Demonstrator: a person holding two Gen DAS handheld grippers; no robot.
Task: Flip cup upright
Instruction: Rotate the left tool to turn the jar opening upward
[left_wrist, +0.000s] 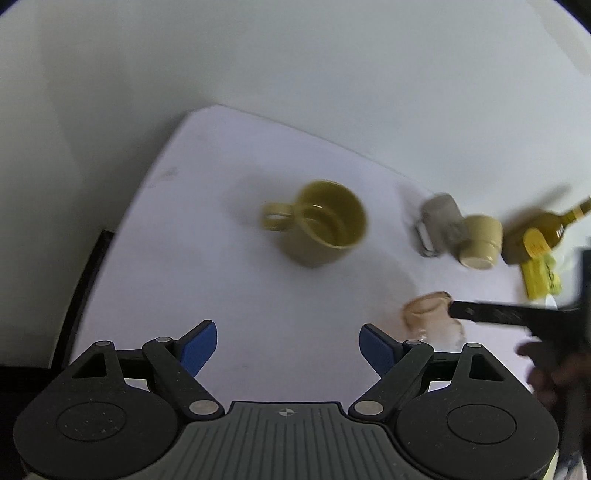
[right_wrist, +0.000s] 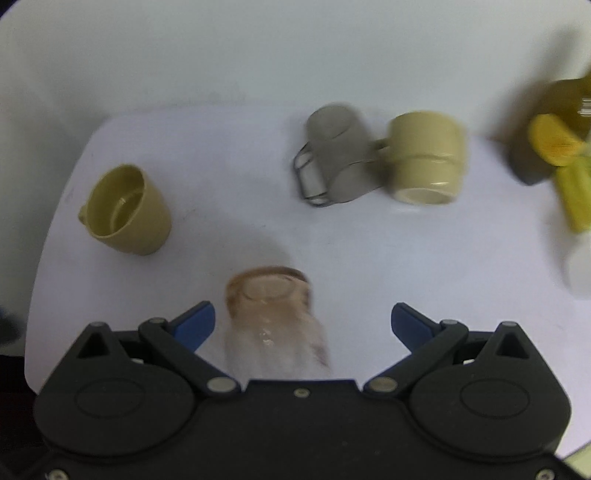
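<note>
Left gripper: jaws apart, empty, over the table.
Right gripper: jaws apart, around an upside-down glass, not touching it.
Mug: upright.

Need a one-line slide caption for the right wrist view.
Open right gripper straddles an inverted pink glass; three mugs sit beyond on the white table.

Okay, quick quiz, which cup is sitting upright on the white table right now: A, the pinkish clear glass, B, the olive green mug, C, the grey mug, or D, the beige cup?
B: the olive green mug stands with its mouth open upward, while the grey mug and the beige cup lie on their sides and the pinkish clear glass is not upright.
</note>
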